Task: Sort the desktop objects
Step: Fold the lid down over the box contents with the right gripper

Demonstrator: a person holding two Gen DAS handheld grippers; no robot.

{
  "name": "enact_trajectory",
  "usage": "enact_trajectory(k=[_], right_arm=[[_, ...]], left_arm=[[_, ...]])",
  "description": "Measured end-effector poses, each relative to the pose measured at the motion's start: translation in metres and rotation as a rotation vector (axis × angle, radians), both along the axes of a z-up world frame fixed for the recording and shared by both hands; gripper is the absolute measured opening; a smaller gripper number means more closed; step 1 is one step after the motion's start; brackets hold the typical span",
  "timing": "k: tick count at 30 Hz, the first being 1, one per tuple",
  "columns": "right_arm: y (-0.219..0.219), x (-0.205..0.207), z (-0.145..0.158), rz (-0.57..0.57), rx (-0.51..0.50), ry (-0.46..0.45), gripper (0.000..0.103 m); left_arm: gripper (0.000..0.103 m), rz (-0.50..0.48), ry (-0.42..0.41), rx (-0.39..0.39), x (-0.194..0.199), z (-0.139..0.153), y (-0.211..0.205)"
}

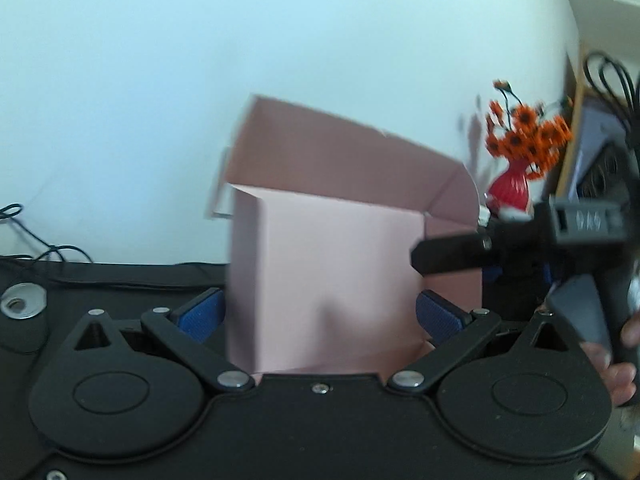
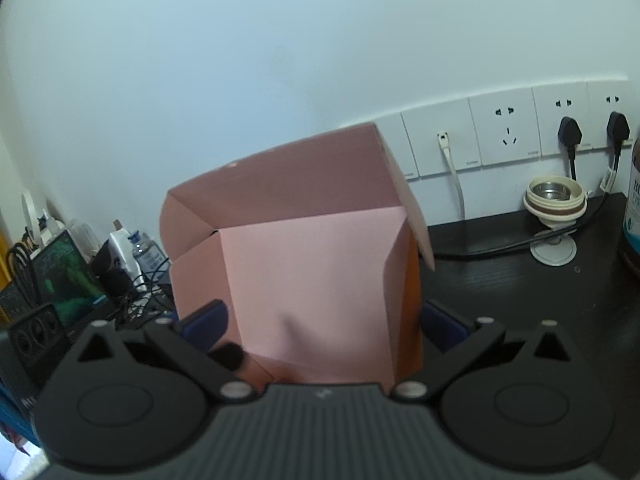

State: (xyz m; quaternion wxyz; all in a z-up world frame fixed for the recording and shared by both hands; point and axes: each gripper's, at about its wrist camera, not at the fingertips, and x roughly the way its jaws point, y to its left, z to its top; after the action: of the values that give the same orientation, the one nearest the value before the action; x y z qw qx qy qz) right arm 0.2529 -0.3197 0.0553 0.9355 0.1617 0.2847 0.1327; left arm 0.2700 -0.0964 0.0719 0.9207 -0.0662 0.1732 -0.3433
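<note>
A pink cardboard box with its top flap open fills the middle of the left wrist view. My left gripper has its blue pads against the box's two sides. The same pink box fills the right wrist view, and my right gripper holds it between its blue pads from the other side. The right gripper's body shows at the right of the left wrist view, with a finger reaching to the box. Both grippers hold the box above the black desk.
A red vase with orange flowers stands at the right. Wall sockets with black plugs, a cup lid and a bottle sit at the back right. A monitor, speaker, bottles and cables crowd the left.
</note>
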Motion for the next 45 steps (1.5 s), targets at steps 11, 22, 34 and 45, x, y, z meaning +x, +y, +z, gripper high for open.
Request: enact_trajectory(k=[11,22,34,45], right_arm=[[-0.008,-0.017,0.002,0.037,0.065,0.037,0.102],[0.011,-0.037,-0.001,-0.012,0.043,0.123,0.102],[0.013,-0.051,-0.018,-0.022,0.091,0.17,0.102],[0.015,-0.054,-0.018,-0.02,0.091,0.166,0.102]], left_arm=[[0.103,0.011,-0.013,-0.015,-0.009,-0.002,-0.002],[0.103,0.011,-0.039,0.053,-0.02,-0.005,-0.005],[0.103,-0.061,-0.007,0.123,-0.043,-0.011,0.01],[0.103,-0.186,0.055,0.111,-0.079,-0.003,0.051]])
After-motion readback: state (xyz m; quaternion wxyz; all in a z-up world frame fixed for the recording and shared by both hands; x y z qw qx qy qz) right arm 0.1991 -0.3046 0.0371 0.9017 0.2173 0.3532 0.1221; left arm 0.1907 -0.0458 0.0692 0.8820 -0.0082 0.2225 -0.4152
